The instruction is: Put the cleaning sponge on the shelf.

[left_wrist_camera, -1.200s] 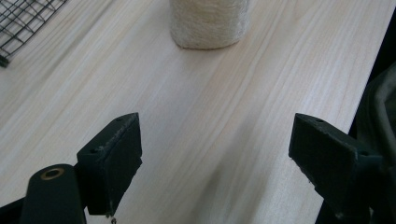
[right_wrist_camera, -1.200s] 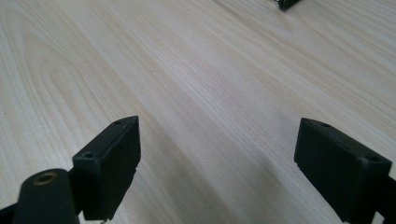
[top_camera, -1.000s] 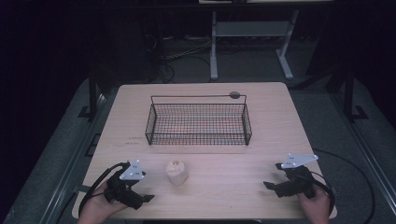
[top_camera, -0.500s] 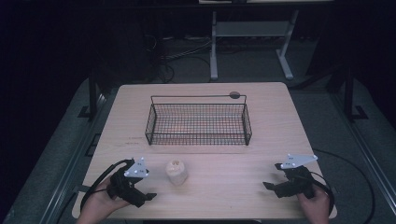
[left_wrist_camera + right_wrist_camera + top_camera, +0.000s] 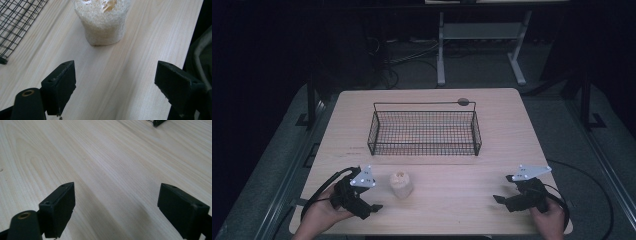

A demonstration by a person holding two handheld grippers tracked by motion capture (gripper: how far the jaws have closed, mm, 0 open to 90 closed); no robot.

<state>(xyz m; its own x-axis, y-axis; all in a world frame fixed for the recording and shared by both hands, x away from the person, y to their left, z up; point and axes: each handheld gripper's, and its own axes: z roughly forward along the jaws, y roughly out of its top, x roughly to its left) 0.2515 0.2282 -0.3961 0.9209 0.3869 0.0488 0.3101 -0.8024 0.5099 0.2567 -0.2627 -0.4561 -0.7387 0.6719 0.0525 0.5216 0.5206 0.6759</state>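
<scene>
the pale, fibrous loofah cylinder [image 5: 401, 183] stands upright on the light wooden table [image 5: 452, 200], near the front edge and left of centre. my left gripper [image 5: 371, 207] sits just beside it on its left; through the left gripper view i see the loofah [image 5: 102, 21] ahead of the jaws, which are spread wide and hold nothing. my right gripper [image 5: 499, 199] rests well apart near the table's right front corner, its jaws likewise spread wide over bare wood. the black wire mesh basket [image 5: 424, 132] stands farther back, mid-table.
</scene>
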